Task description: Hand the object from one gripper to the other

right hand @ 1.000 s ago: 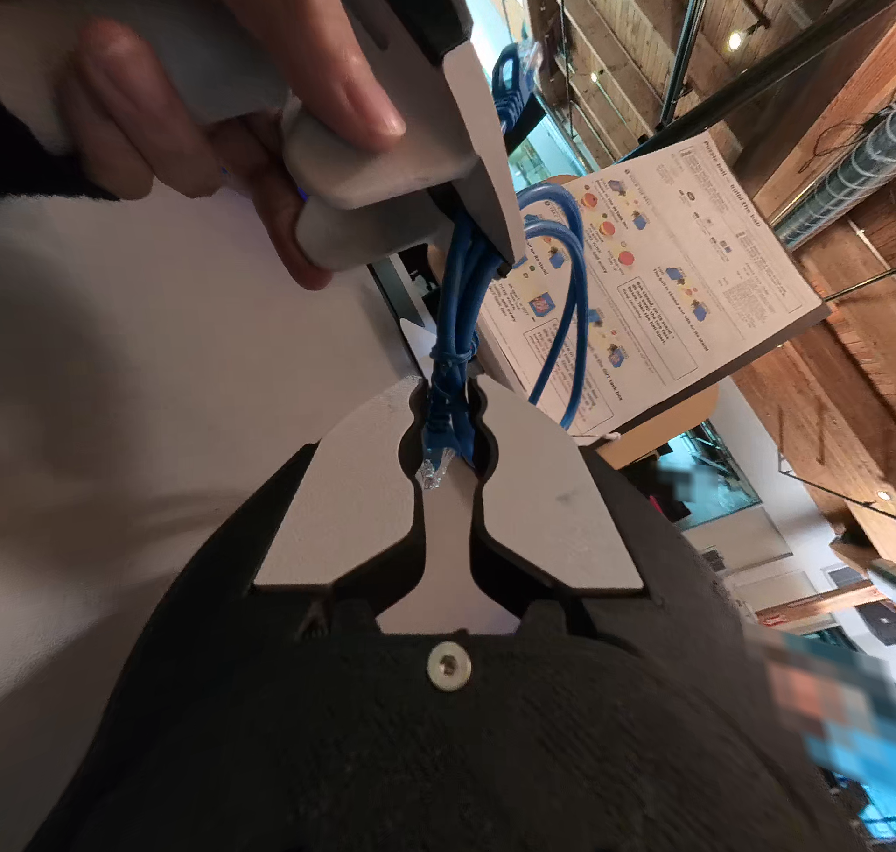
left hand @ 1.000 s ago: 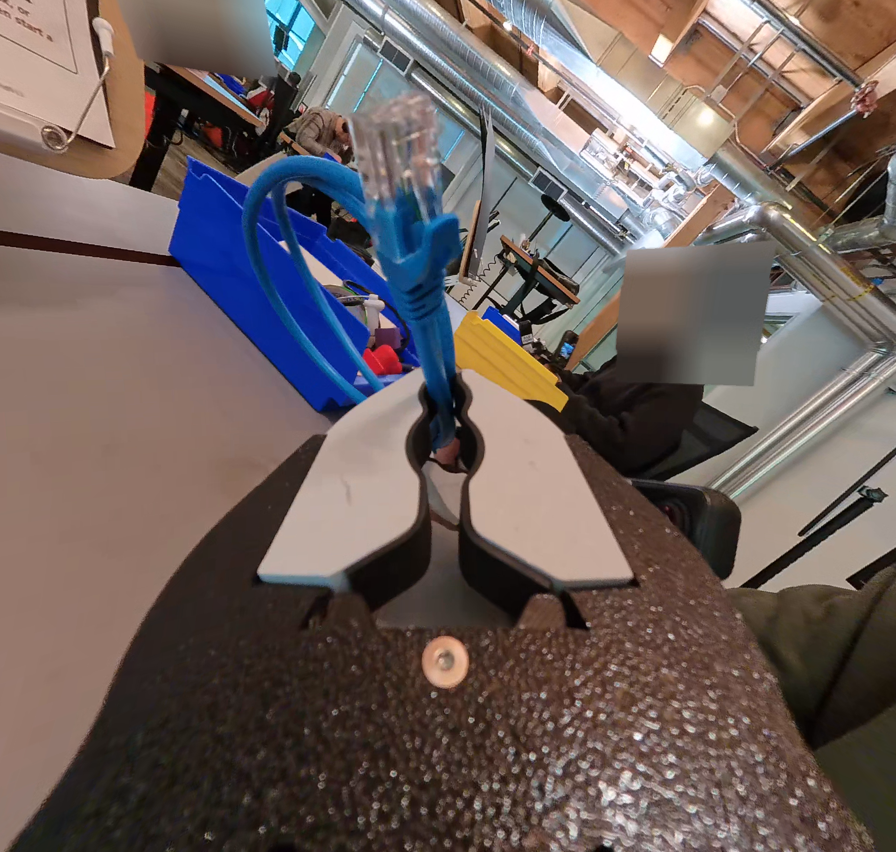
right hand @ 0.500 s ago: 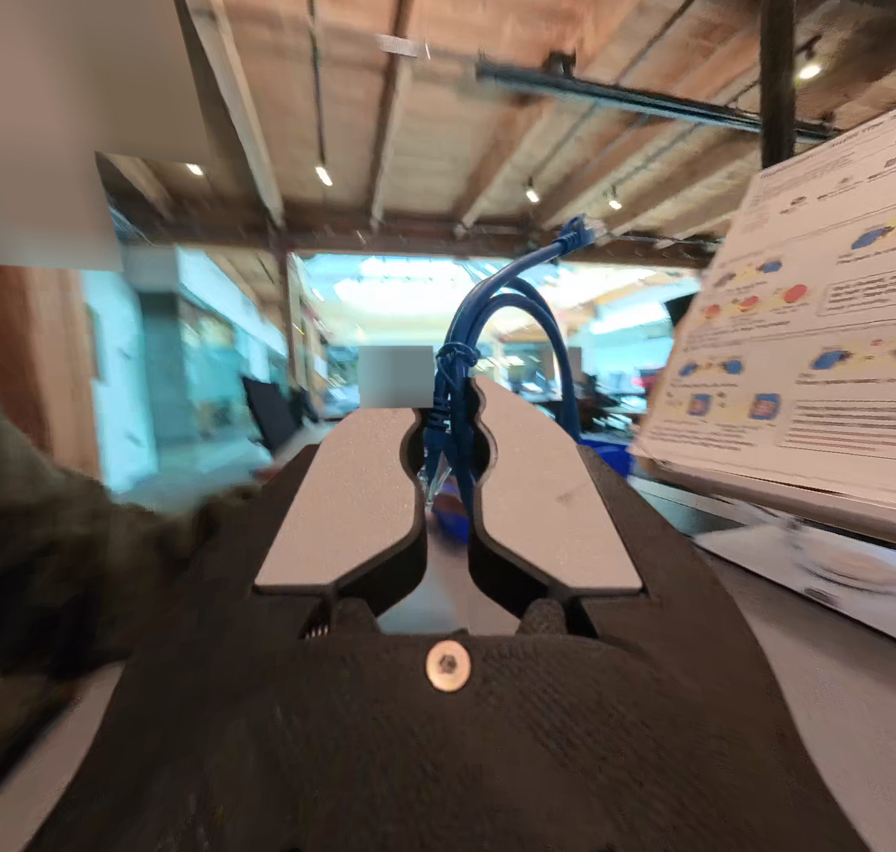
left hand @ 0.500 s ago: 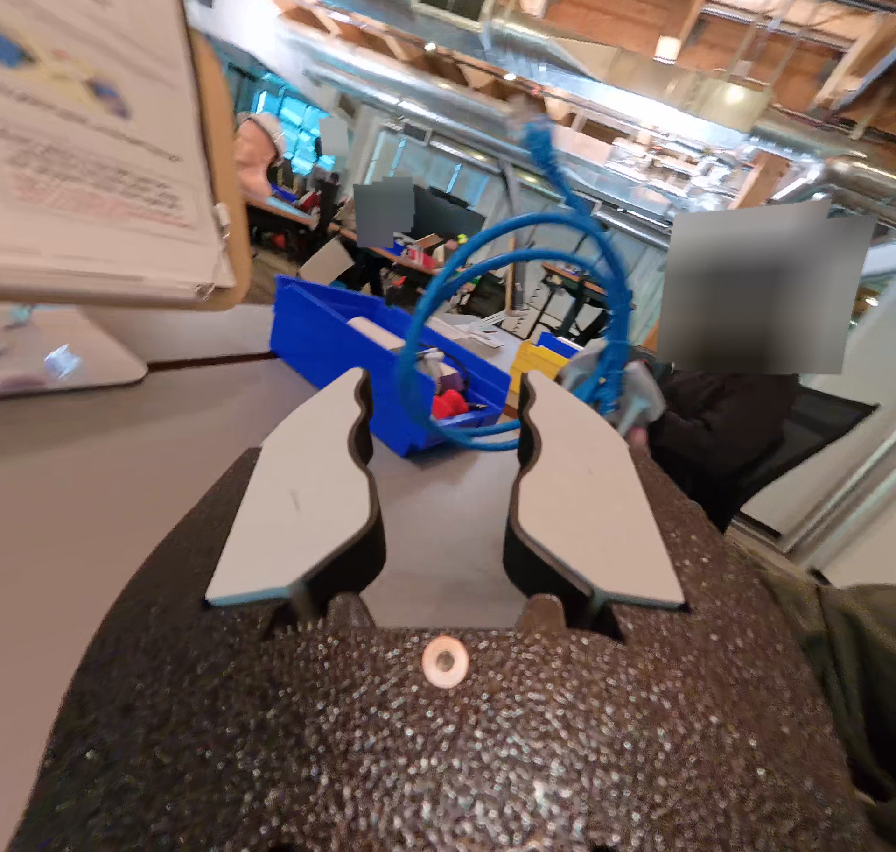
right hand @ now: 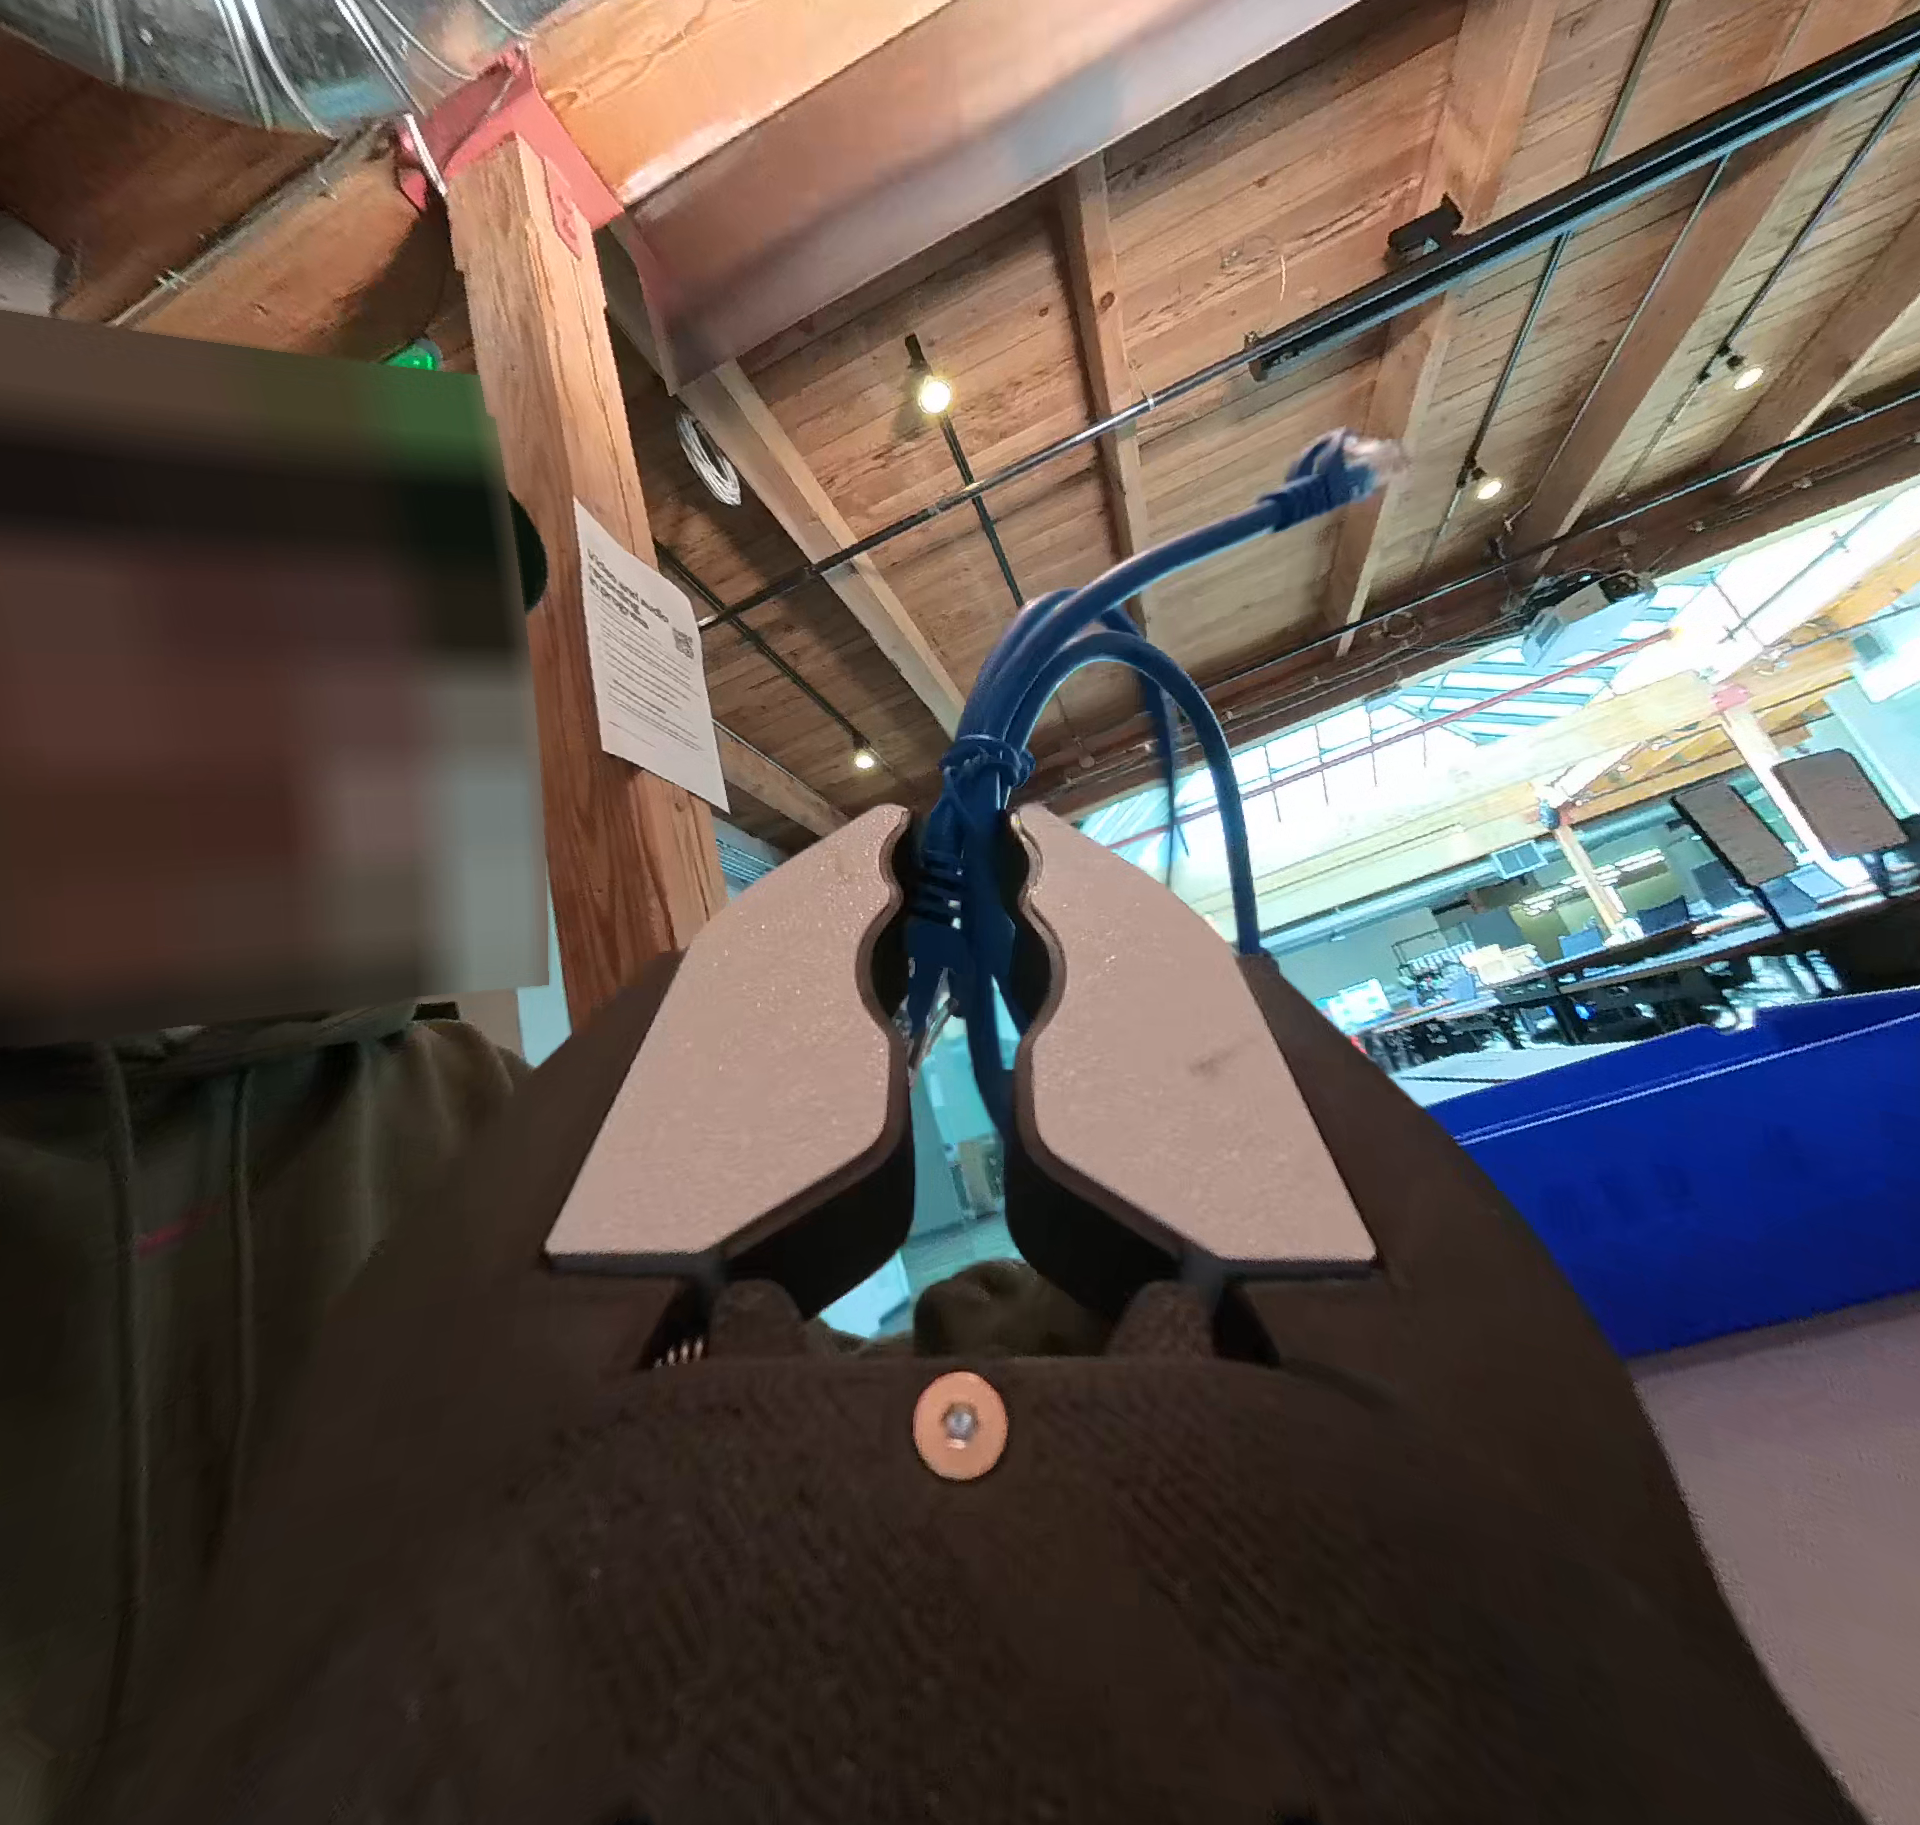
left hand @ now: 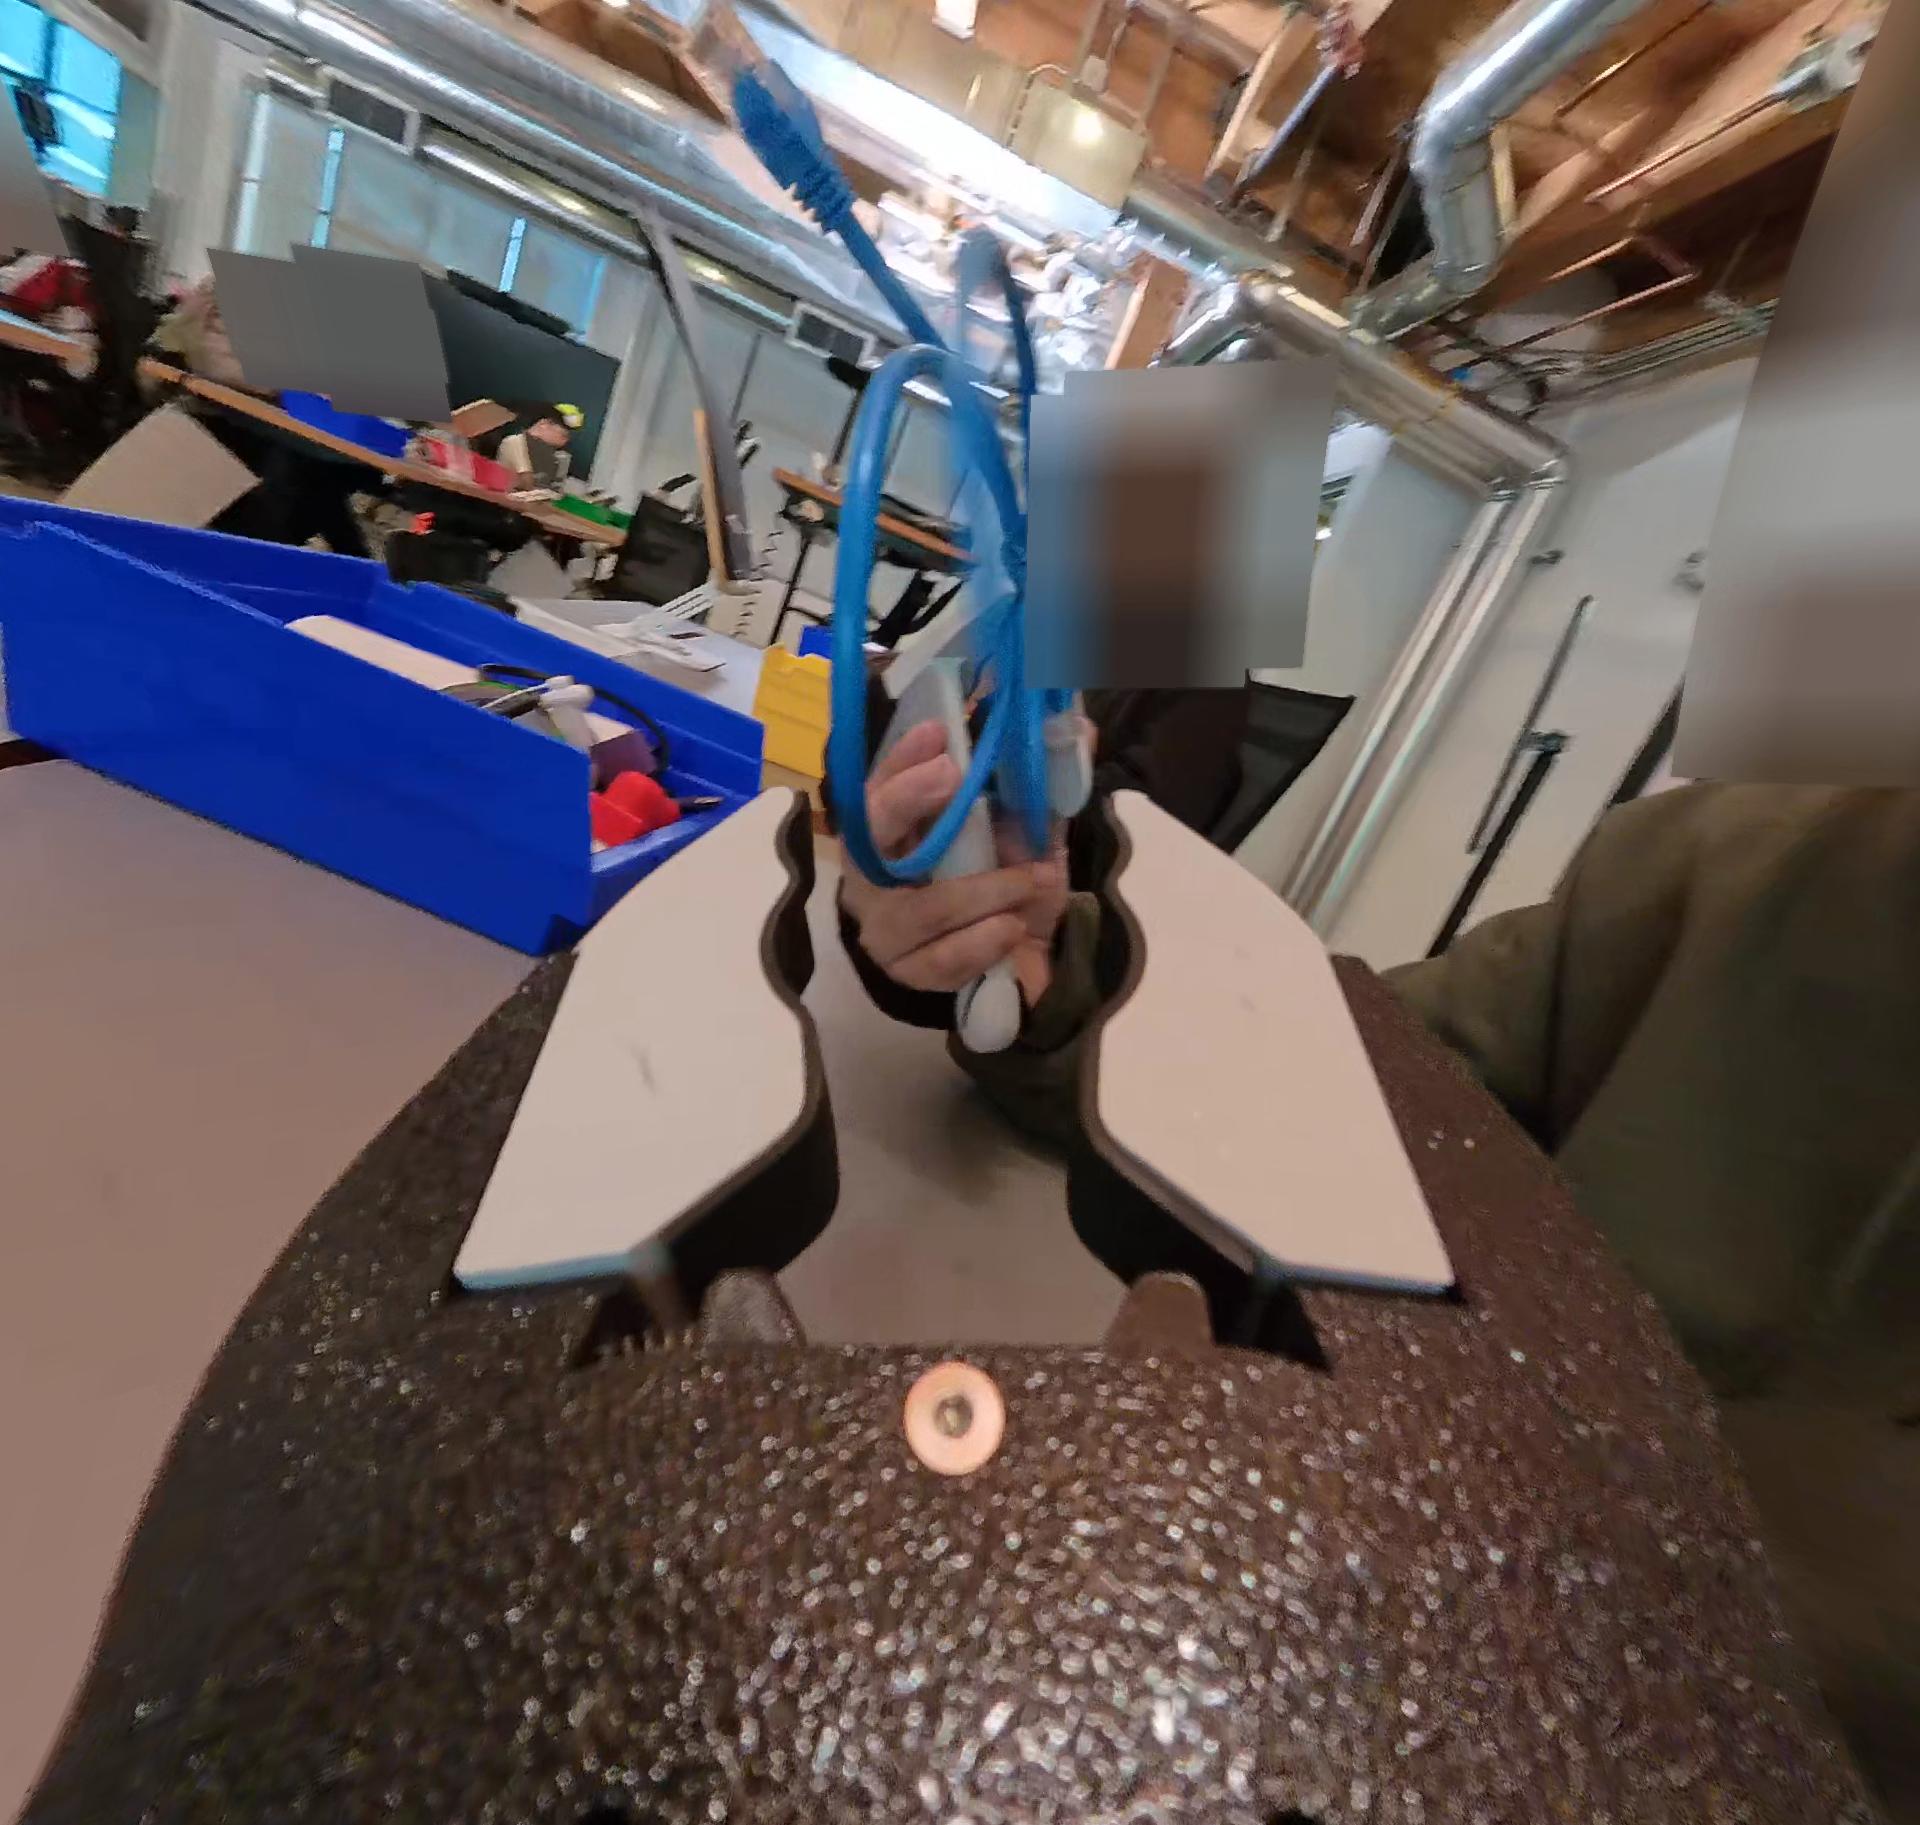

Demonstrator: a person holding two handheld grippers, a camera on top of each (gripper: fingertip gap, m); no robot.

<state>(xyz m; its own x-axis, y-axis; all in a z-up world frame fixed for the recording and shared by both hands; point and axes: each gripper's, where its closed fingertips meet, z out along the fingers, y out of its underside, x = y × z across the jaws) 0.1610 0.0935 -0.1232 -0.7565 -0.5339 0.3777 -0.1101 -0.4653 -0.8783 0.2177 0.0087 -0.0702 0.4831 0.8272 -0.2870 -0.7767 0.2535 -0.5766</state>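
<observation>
The object is a coiled blue network cable (right hand: 971, 819) tied in a bundle, with one clear plug sticking up (right hand: 1340, 471). My right gripper (right hand: 961, 830) is shut on the bundle and points up toward the ceiling. In the left wrist view the same cable (left hand: 935, 549) stands upright beyond my fingertips, held by the other gripper in a person's hand (left hand: 951, 902). My left gripper (left hand: 956, 840) is open and empty, a short way in front of that hand.
A blue bin (left hand: 312, 695) with small parts sits on the grey table (left hand: 208, 996) at the left; it also shows in the right wrist view (right hand: 1662, 1152). A yellow bin (left hand: 792, 710) stands behind it. A person in an olive sleeve (left hand: 1714, 1048) is at the right. My right fingertips sit around 12 cm from my left ones.
My left gripper opened and let go of the cable, then drew back. My right gripper kept hold of it, moved away and tilted upward.
</observation>
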